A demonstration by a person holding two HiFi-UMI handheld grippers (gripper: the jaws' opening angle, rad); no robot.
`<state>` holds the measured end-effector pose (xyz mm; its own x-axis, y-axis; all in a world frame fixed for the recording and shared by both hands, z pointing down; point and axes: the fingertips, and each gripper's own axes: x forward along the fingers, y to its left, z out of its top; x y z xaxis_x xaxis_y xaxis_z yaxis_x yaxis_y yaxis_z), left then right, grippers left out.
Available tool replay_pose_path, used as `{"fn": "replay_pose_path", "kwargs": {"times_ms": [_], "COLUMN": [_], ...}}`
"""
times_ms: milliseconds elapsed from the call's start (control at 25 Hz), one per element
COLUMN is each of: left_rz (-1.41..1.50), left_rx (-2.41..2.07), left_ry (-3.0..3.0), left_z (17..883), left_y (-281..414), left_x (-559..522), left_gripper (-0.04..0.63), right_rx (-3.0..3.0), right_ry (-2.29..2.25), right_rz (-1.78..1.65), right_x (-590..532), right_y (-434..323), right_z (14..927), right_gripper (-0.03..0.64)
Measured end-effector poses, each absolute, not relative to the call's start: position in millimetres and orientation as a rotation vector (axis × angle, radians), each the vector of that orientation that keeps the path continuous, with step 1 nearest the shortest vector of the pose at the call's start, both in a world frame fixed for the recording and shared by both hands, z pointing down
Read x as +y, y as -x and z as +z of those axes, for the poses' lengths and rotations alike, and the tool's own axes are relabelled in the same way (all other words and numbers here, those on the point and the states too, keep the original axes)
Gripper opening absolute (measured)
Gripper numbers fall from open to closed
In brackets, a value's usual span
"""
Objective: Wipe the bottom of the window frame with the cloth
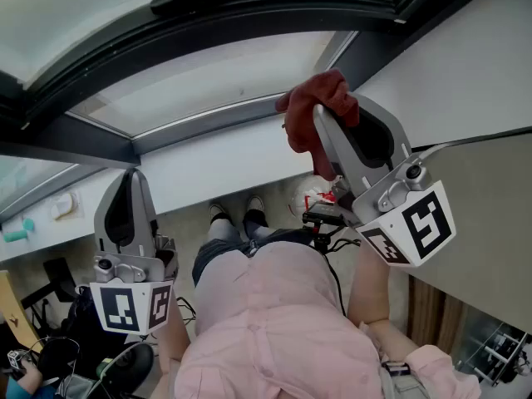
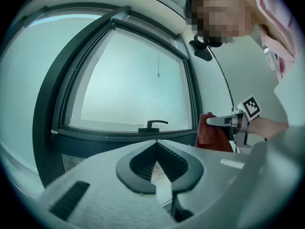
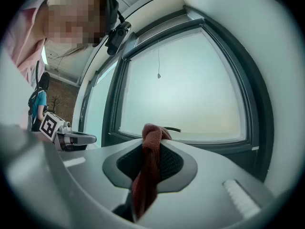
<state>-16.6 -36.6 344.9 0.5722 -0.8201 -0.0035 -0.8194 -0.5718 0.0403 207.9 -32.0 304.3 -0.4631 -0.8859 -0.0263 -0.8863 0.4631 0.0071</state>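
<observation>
A red cloth [image 1: 309,98] is bunched between the jaws of my right gripper [image 1: 326,121], which is shut on it and held up close to the dark window frame [image 1: 249,15]. In the right gripper view the cloth [image 3: 150,144] hangs down through the jaws, in front of the frame's bottom bar [image 3: 209,144]. My left gripper [image 1: 133,177] hangs lower on the left, shut and empty, away from the window. From the left gripper view the jaws [image 2: 156,146] face the bottom bar [image 2: 119,135], with the cloth [image 2: 208,131] at the right.
A black window handle [image 2: 152,124] sits on the bottom bar. Below that bar are a lower pane and a grey rail [image 1: 208,119], then a white ledge [image 1: 216,160]. A white wall [image 1: 465,65] rises on the right. Another person [image 1: 25,372] is at the lower left.
</observation>
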Motion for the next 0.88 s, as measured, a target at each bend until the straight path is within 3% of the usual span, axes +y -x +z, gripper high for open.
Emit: {"fn": "replay_pose_path", "kwargs": {"times_ms": [520, 880], "left_rz": [-0.044, -0.076], "left_rx": [-1.541, -1.570], "left_ry": [-2.698, -2.731], "left_z": [352, 331], "left_y": [50, 112], "left_x": [-15, -45], "left_gripper": [0.000, 0.000], "right_rx": [2.753, 2.814], "right_ry": [1.498, 1.392], "right_rz": [-0.018, 0.077], "right_x": [-26, -58], "right_y": [-165, -66], "right_z": [318, 290], "right_gripper": [0.066, 0.067]}}
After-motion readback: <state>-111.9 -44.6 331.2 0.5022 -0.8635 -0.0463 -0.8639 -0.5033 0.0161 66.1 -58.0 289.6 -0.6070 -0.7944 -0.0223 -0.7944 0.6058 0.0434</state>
